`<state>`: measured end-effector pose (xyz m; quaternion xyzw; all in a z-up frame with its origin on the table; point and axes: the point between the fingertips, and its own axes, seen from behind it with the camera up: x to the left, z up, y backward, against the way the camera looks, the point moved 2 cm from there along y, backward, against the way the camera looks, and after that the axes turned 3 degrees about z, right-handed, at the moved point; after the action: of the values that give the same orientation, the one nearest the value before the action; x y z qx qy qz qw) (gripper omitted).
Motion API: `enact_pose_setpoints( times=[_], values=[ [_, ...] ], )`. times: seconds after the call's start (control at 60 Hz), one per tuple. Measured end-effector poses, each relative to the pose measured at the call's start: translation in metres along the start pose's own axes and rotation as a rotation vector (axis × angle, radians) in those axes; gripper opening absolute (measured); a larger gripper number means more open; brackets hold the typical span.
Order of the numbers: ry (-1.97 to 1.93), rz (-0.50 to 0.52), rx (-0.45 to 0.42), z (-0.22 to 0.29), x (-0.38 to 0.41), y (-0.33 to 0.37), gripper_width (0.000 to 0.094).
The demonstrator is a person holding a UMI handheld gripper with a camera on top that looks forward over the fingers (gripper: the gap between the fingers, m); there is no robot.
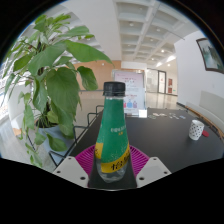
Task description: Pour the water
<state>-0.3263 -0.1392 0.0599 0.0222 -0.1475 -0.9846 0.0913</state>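
A green plastic bottle (114,125) with a dark green cap and a yellow-and-green label stands upright between my fingers. Its clear lower part shows water. My gripper (112,163) is shut on it: the pink pads (86,157) press against the bottle's lower body on both sides. A small white patterned cup (196,129) stands on the dark table (165,135), beyond my fingers and to the right of the bottle.
A large leafy potted plant (52,75) stands close on the left, by the table's edge. Behind is a bright hall with a poster stand (131,88) and a wall screen (211,55).
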Motion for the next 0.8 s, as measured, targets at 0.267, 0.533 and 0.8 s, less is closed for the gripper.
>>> enact_pose_setpoints(
  times=[0.267, 0.533, 0.8],
  values=[
    [-0.038, 0.095, -0.041, 0.021, 0.009, 0.010, 0.0414],
    [-0.367, 0.359, -0.255, 0.155, -0.010, 0.048, 0.0414],
    [-1.036, 0.747, -0.389, 0.267, -0.125, 0.059, 0.0413]
  ],
)
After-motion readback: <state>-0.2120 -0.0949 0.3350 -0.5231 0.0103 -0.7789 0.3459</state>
